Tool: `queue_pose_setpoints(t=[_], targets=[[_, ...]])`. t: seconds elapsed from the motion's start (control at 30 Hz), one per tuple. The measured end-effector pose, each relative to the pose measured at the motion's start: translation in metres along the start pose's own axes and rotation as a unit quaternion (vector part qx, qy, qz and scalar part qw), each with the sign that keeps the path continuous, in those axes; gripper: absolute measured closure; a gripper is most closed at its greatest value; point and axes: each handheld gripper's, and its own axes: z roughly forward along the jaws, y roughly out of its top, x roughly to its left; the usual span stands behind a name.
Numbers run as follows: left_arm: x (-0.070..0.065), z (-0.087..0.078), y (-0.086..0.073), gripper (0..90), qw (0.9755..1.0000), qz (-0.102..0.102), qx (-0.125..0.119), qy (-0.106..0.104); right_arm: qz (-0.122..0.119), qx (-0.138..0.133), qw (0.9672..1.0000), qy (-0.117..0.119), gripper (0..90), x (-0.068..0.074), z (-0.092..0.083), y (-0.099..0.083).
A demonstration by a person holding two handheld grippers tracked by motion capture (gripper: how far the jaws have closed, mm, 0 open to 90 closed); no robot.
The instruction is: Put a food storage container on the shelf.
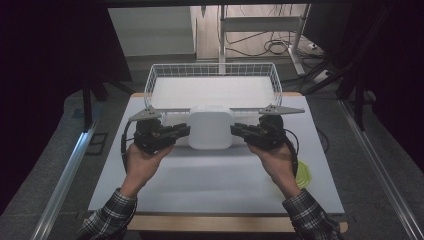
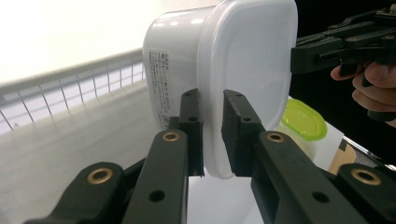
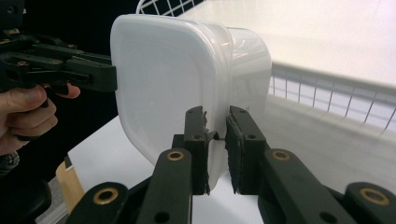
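A white lidded plastic container (image 1: 210, 127) hangs above the white table (image 1: 210, 175), just in front of the wire basket (image 1: 212, 65). My left gripper (image 1: 186, 131) pinches its left rim and my right gripper (image 1: 235, 130) pinches its right rim. In the left gripper view the jaws (image 2: 212, 100) are shut on the rim of the container (image 2: 243, 60), which carries a printed label on its side. In the right gripper view the jaws (image 3: 217, 114) clamp the opposite rim of the container (image 3: 163, 79). The container's lid is on.
The white wire basket stands at the table's far edge with a bare white floor inside. A small tub with a yellow-green lid (image 1: 303, 176) sits near the right forearm, also in the left gripper view (image 2: 303, 122). Dark floor and metal rails flank the table.
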Motion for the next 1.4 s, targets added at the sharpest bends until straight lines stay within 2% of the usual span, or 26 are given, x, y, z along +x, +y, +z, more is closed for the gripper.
queue_pose_setpoints(t=[0.33,0.7,1.0,1.2,1.4], targets=[[0.006,0.0,0.025,79.6,0.9999,0.003,-0.011,0.004,-0.004,-0.014,0.9999,-0.009,78.4,-0.004,0.001,0.027],[0.018,0.0,0.053,80.0,0.9996,-0.009,-0.024,-0.008,0.015,-0.028,0.9995,-0.001,78.1,-0.015,0.005,0.053],[0.03,0.007,0.069,80.0,0.9992,-0.022,-0.032,-0.011,0.023,-0.031,0.9992,-0.01,77.9,-0.023,0.011,0.075],[0.037,0.014,0.082,79.9,0.9991,-0.027,-0.031,-0.005,0.025,-0.035,0.9989,-0.019,77.7,-0.03,0.016,0.087],[0.047,0.027,0.086,79.1,0.9992,-0.032,-0.025,-0.001,0.033,-0.03,0.9986,-0.03,77.5,-0.039,0.023,0.095]])
